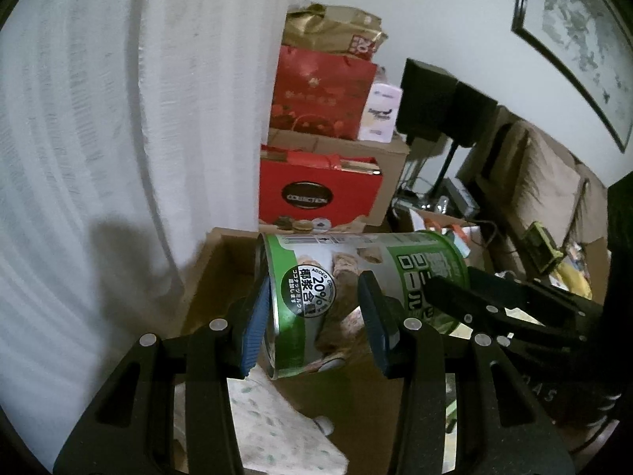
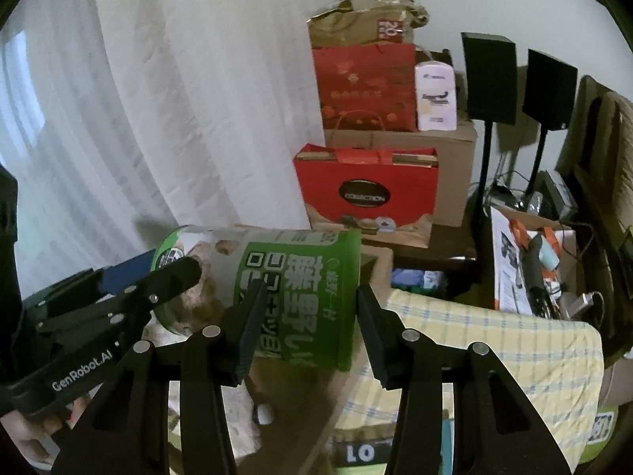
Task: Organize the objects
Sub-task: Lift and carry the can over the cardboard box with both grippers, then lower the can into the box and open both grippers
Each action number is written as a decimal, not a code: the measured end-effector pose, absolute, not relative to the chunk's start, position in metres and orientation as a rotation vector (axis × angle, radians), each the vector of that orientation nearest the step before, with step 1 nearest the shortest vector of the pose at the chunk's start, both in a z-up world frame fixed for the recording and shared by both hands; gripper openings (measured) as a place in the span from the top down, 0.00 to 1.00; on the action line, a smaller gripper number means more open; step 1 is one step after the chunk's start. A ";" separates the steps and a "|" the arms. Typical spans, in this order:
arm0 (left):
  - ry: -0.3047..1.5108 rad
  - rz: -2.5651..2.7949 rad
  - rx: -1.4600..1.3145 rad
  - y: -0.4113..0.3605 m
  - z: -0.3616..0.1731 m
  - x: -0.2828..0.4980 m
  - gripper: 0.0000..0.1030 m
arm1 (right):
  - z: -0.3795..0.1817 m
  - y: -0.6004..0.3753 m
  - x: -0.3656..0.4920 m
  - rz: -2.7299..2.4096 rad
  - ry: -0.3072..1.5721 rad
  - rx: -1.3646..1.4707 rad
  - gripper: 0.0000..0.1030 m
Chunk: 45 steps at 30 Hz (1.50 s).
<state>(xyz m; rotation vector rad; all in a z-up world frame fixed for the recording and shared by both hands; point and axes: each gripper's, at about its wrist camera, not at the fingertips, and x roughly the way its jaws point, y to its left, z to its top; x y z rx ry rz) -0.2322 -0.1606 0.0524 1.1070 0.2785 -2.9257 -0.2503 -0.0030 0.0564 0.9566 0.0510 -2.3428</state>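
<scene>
The can [image 1: 356, 289] lay on its side in the air, carried between the two tools above an open cardboard box [image 1: 221, 261]. The left tool [image 1: 312, 324] pinched one end, its blue pad [image 1: 253, 324] flat against the rim and the other pad on the label. The right tool [image 2: 306, 324] clamped the other end, near the green band, its jaws about halfway closed on the wall. Both tools held the can; neither stood free.

The can looked like a rigid tube with a paper label, probably light for its size and likely holding brittle rolled biscuits, so it would call for gentle handling. Its smooth round wall would slip or roll in flat pads, and I judged a grip at each end, as here, safer than one in the middle. Squeezing hard could dent the wall.

The label carried a black round badge reading "ADDED COCONUT 20%", with Chinese and Japanese characters, large white characters on the green band, and a barcode near the top edge. Behind, a red bag [image 2: 368, 194] showed "COLLECTION" on a dark oval. The left tool's body bore "GenRobot.AI" in the right wrist view. A yellow checked cloth [image 2: 494, 336] lay to the right of the box, and a book edge below it showed "LO".
</scene>
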 end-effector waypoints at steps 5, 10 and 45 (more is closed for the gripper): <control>0.252 -2.915 1.155 -0.170 0.043 -0.246 0.60 | 0.043 -0.015 -0.262 -2.333 0.043 0.986 0.54; 0.224 -2.901 1.182 -0.174 0.029 -0.257 0.60 | 0.026 -0.022 -0.272 -2.324 0.036 1.026 0.54; 0.109 -2.856 1.263 -0.173 -0.015 -0.269 0.33 | -0.005 -0.023 -0.279 -2.397 0.156 1.068 0.48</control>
